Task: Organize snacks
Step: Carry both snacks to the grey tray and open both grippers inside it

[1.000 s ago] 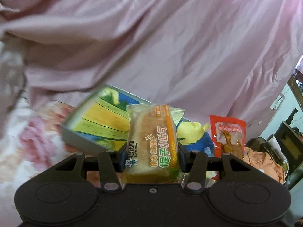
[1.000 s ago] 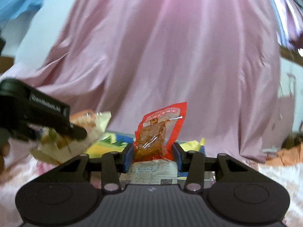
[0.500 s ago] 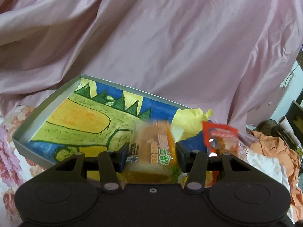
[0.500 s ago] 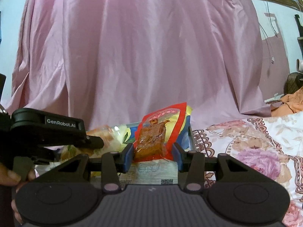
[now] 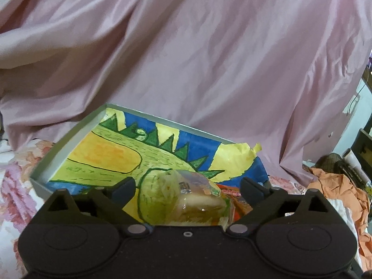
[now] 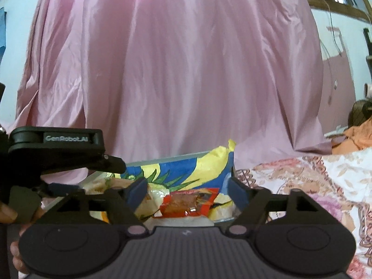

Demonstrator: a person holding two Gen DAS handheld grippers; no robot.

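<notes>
Left gripper (image 5: pixel 187 187) and right gripper (image 6: pixel 187 189) gape, bread packet (image 5: pixel 197 195) and red packet (image 6: pixel 188 201) loose between. Tray rim (image 5: pixel 67 146) left; pink curtain (image 5: pixel 209 58) ahead.

A shallow tray (image 5: pixel 67 148) is lying on the bed (image 6: pixel 309 186), backed closely by a hanging curtain (image 5: pixel 209 58) that is running along the bed's far edge. Inside the tray, toward its near right corner, a wrapped bread snack (image 5: pixel 197 200) is lying between the spread fingers of the left gripper (image 5: pixel 187 186), and just to its right a small jerky packet (image 6: pixel 188 203) is lying between the spread fingers of the right gripper (image 6: pixel 187 189). A heap of clothes (image 5: pixel 341 186) is sitting beyond the bed's right edge.
</notes>
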